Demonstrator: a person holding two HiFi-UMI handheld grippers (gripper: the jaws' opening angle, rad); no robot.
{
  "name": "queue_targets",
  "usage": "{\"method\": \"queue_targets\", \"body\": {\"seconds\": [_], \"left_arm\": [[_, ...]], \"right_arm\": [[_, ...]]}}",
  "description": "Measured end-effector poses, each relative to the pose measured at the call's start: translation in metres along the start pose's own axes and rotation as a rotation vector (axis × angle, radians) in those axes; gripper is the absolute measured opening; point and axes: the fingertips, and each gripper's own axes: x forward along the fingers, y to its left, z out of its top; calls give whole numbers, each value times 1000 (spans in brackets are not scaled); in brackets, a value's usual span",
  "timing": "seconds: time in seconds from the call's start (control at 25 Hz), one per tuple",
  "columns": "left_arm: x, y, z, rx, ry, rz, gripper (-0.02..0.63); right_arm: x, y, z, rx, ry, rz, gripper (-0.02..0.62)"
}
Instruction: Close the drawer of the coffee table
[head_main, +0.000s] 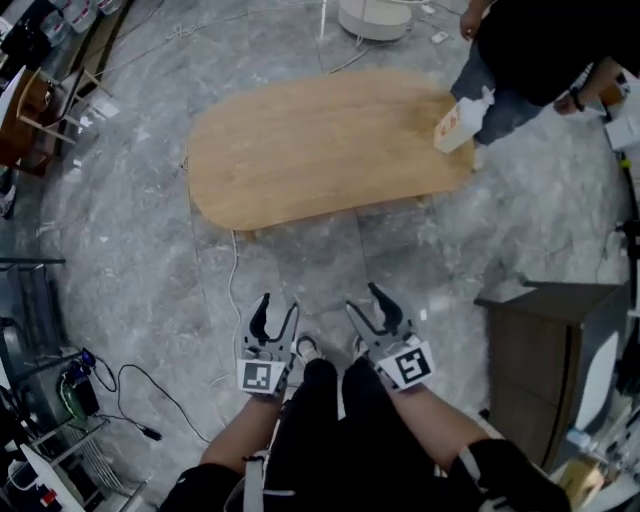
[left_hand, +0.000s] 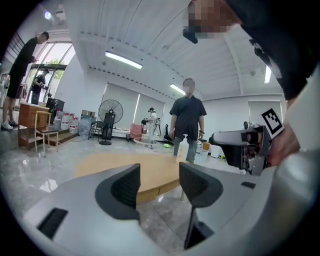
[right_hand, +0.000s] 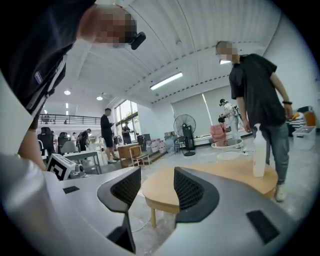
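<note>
The oval light-wood coffee table stands on the grey stone floor ahead of me; no drawer can be made out in any view. A white spray bottle stands on its right end. My left gripper and right gripper are held side by side above my legs, well short of the table's near edge. Both are open with nothing between the fingers. In the left gripper view the left gripper points level at the table. The right gripper frames the table's end and the bottle.
A person stands at the table's far right corner. A dark cabinet is at my right. A white cable runs across the floor from the table's near edge. Cables and gear lie at the lower left, a wooden chair at the far left.
</note>
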Motion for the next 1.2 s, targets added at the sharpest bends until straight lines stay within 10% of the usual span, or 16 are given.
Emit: {"method": "queue_targets", "body": {"seconds": [0.48,0.84,1.2], "left_arm": [[-116,-184,179,132,-149,-28,227],[-200,-355,244,146,-229,3,227],[-234,-367,269,168,-230,-22,227]], "right_arm": [[-219,22,221,-108,-204,11,199],[-394,36,264,-138,-194,73,198],[-405,62,284,-146,-203,79,198]]}}
